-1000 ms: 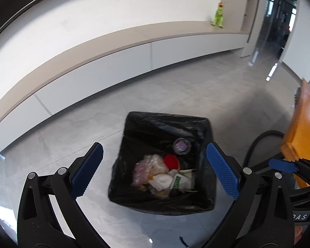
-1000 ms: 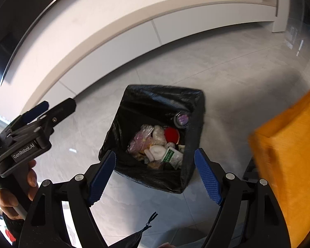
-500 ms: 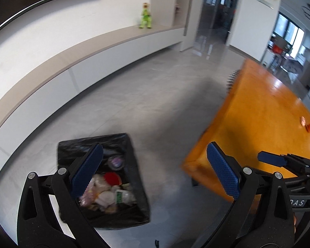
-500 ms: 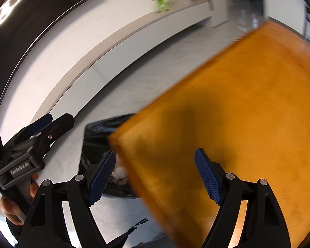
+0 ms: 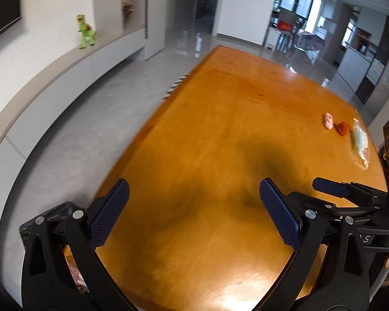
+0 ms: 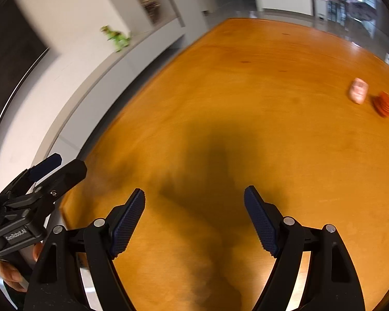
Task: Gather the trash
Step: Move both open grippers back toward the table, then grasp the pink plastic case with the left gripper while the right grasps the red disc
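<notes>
Three pieces of trash lie on the far right of the orange wooden table (image 5: 220, 134): a pink wad (image 5: 328, 120), a red ridged piece (image 5: 342, 128) and a clear plastic wrapper (image 5: 360, 142). The pink wad (image 6: 358, 93) and the red piece (image 6: 383, 103) also show in the right wrist view. My left gripper (image 5: 193, 207) is open and empty above the table's near part. My right gripper (image 6: 194, 211) is open and empty above the table too. A corner of the black-lined trash bin (image 5: 41, 217) shows on the floor at lower left.
A low grey cabinet (image 5: 64, 67) runs along the white wall on the left, with a green toy dinosaur (image 5: 85, 31) on it. Grey tiled floor (image 5: 85, 119) lies between the cabinet and the table. The table (image 6: 246, 103) fills most of the right wrist view.
Both grippers have swung right and up from over the trash bin to over the orange table. The bin has slid out to the lower left. Both stay open.
</notes>
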Available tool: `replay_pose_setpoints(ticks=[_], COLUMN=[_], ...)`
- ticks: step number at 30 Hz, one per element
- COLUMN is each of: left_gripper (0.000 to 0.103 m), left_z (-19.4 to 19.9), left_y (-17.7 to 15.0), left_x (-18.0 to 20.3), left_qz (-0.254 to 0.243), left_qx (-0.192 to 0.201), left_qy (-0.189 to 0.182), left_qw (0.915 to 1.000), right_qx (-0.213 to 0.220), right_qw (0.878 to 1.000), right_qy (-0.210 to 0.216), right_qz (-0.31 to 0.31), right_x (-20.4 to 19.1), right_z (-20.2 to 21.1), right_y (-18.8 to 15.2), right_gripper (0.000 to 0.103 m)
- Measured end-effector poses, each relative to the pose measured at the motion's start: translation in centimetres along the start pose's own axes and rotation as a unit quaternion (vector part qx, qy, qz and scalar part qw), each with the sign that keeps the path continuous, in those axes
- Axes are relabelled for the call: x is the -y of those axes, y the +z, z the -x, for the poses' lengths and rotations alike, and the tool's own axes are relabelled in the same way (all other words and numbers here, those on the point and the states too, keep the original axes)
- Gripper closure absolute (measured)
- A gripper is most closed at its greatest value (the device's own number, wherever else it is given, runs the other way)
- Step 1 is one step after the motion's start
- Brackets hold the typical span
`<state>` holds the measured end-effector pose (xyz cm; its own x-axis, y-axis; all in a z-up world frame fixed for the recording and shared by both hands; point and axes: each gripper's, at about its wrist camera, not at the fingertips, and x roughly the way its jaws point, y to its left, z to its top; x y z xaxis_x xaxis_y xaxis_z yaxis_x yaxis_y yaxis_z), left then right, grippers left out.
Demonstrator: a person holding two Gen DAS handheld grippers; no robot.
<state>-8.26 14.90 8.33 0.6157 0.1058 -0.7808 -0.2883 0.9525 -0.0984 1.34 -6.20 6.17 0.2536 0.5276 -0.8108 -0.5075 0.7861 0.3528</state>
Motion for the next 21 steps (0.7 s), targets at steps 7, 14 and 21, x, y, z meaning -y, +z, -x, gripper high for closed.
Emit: replay_pose_setpoints(ticks=[7, 14, 21], left_gripper=[0.006, 0.006, 0.006], left_z=[-3.6, -6.5, -9.9], left_y=[2.9, 5.2, 7.7], left_x=[6.9, 13.4, 18.4], left_qz=[-0.029, -0.054, -0.077], left_qx=[-0.016, -0.025, -0.038], left_qy=[-0.046, -0.083, -0.102], left_qw=[0.9984, 0.9948, 0.9911], right_qx=[0.022, 0.044, 0.043], right_qw=[0.998, 0.992, 0.975], right_qy=[-0.029, -0.066, -0.138], right_qz=[-0.052, -0.101, -0.169], right_x=[7.7, 15.4, 23.2], right_z=[1.3, 2.5, 2.7], right_y=[1.9, 4.9, 7.9], right_gripper=[0.024, 0.024, 0.025])
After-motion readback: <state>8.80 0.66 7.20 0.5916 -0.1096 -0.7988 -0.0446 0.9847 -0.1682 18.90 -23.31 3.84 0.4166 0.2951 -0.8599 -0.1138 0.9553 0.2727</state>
